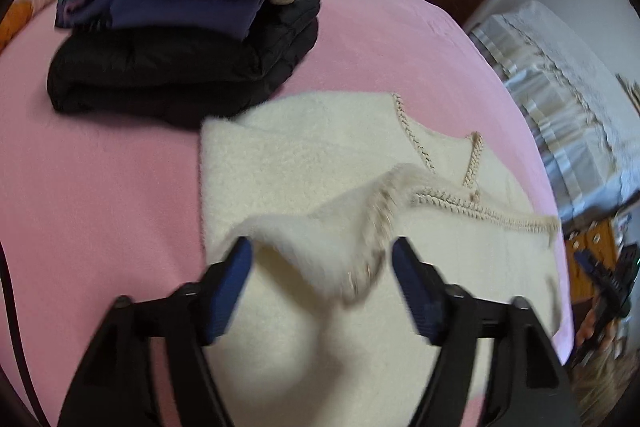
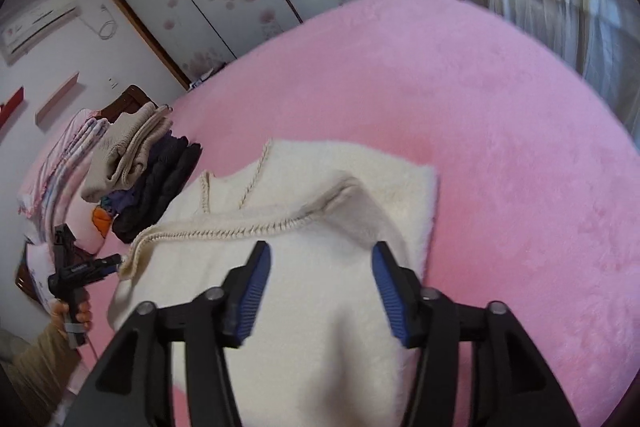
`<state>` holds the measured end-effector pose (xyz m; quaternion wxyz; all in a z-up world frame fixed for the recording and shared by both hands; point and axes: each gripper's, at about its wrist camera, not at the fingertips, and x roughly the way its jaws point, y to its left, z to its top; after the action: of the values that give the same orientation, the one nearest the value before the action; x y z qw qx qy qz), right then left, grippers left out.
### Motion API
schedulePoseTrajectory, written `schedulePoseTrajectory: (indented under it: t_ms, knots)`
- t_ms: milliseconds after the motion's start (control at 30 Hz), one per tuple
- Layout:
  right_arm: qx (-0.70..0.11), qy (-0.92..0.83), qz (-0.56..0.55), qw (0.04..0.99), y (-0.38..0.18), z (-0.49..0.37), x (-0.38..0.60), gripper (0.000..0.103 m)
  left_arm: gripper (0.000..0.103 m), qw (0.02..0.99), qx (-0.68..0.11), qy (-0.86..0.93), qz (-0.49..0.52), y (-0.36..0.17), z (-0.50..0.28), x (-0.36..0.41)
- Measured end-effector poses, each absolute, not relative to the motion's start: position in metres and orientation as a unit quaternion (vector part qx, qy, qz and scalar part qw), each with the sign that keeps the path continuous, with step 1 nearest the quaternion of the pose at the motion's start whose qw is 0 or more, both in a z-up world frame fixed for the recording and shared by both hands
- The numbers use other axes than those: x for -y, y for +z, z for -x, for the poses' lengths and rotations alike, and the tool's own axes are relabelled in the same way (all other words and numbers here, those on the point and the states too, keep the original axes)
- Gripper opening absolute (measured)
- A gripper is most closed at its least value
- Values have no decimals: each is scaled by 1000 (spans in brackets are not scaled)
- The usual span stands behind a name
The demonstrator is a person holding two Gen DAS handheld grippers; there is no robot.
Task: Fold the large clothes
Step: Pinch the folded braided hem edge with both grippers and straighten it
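A: How far along is the folding?

B: Cream sweater [image 1: 304, 163] lies mid-frame on the pink bed [image 1: 100, 187], hem folded over. Both tools, left [image 1: 322, 259] and right [image 2: 320, 263], gape wide, holding nothing.

A: Left to do?

B: Probably stacking it on the folded pile [image 1: 188, 39], upper left.

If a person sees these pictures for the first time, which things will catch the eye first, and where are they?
First comes the cream sweater, lying partly folded in the middle of the pink bed cover, with its braided edge turned over. Just above it the left gripper and the right gripper hang open, their blue pads not pressing the cloth. Beyond the sweater, on the same cover, stands a pile of folded clothes, black at the bottom and beige on top.
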<state>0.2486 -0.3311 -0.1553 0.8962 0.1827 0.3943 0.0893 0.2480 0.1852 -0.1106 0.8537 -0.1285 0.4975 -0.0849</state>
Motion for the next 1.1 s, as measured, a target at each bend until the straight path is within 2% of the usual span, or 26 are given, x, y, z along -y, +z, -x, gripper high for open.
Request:
schedulePoseTrajectory:
  t_ms: [100, 200, 567, 600, 667, 733, 767, 833, 900, 1000, 1100]
  knots:
    - [-393, 64, -81, 914, -155, -255, 318, 62, 78, 862, -492, -94, 79, -106, -248, -180]
    - [-412, 65, -44, 908, -168, -272, 309, 62, 78, 860, -498, -99, 51, -108, -253, -178]
    - [-487, 45, -74, 869, -223, -333, 299, 61, 78, 847, -527, -69, 22, -148, -297, -174]
    - [-489, 44, -77, 868, -226, -334, 300, 59, 78, 847, -527, -68, 24, -150, -301, -174]
    - [-490, 43, -84, 867, -228, -335, 301, 49, 78, 847, -528, -62, 27, -153, -308, -175]
    - [-491, 43, -91, 865, -229, -334, 302, 32, 78, 846, -530, -58, 28, -156, -314, -176]
    - [-492, 45, -94, 864, -229, -333, 303, 29, 78, 845, -532, -56, 27, -157, -318, -176]
    - [-489, 48, -92, 866, -227, -329, 304, 16, 78, 847, -529, -51, 26, -158, -322, -176]
    - [-484, 50, -83, 870, -226, -326, 302, 13, 78, 848, -528, -48, 28, -157, -327, -177]
    - [-482, 44, -77, 872, -228, -325, 298, 12, 78, 847, -527, -50, 37, -160, -334, -181]
    - [-489, 40, -94, 866, -232, -330, 299, 17, 78, 844, -533, -49, 33, -164, -337, -179]
